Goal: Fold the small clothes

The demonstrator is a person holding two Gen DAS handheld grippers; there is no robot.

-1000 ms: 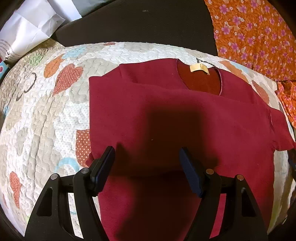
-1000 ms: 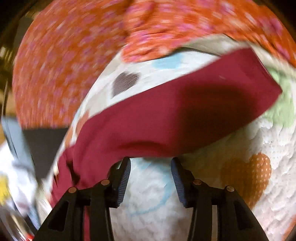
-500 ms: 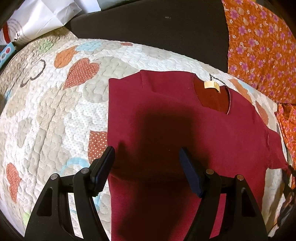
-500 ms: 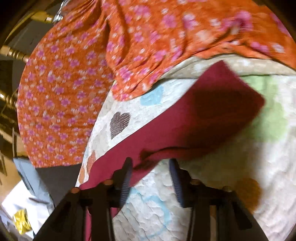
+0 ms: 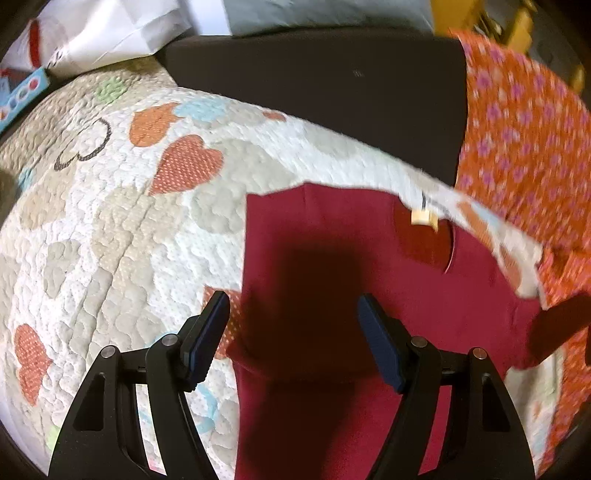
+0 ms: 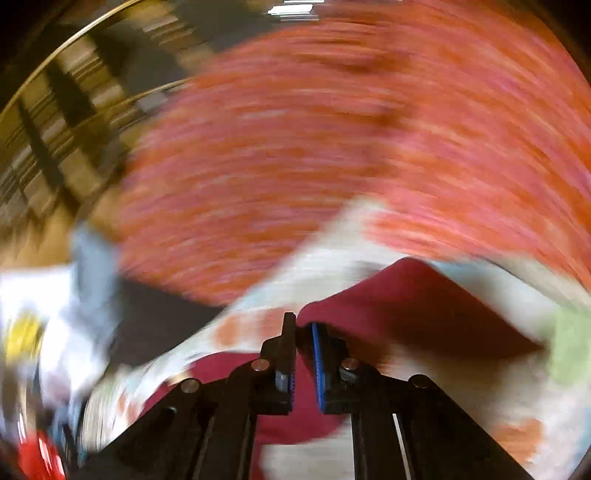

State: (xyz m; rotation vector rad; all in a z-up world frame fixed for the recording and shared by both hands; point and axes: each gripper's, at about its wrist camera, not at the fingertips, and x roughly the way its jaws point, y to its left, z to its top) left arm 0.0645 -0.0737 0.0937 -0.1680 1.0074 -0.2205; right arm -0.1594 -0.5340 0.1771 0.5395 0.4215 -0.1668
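A dark red small shirt (image 5: 332, 258) lies on a heart-patterned quilt (image 5: 110, 240), its neck opening with a tan label (image 5: 423, 218) at the far side. My left gripper (image 5: 293, 332) hangs open above the shirt's left edge, with nothing between its fingers. In the blurred right wrist view my right gripper (image 6: 303, 325) is shut on a pinch of the shirt's edge (image 6: 406, 306), which rises off the quilt (image 6: 498, 369) as a peak. In the left wrist view the shirt's right sleeve (image 5: 554, 325) stands lifted.
An orange flowered cloth (image 5: 524, 129) lies at the quilt's right side and fills the top of the right wrist view (image 6: 332, 147). A dark cushion (image 5: 314, 81) sits behind the quilt, with a white paper bag (image 5: 103, 33) and a colourful box (image 5: 22, 96) at the far left.
My right gripper closed on the shirt's edge and swung upward with it, rolling as it went. My left gripper drifted up and left, still open; the shirt's right sleeve came up.
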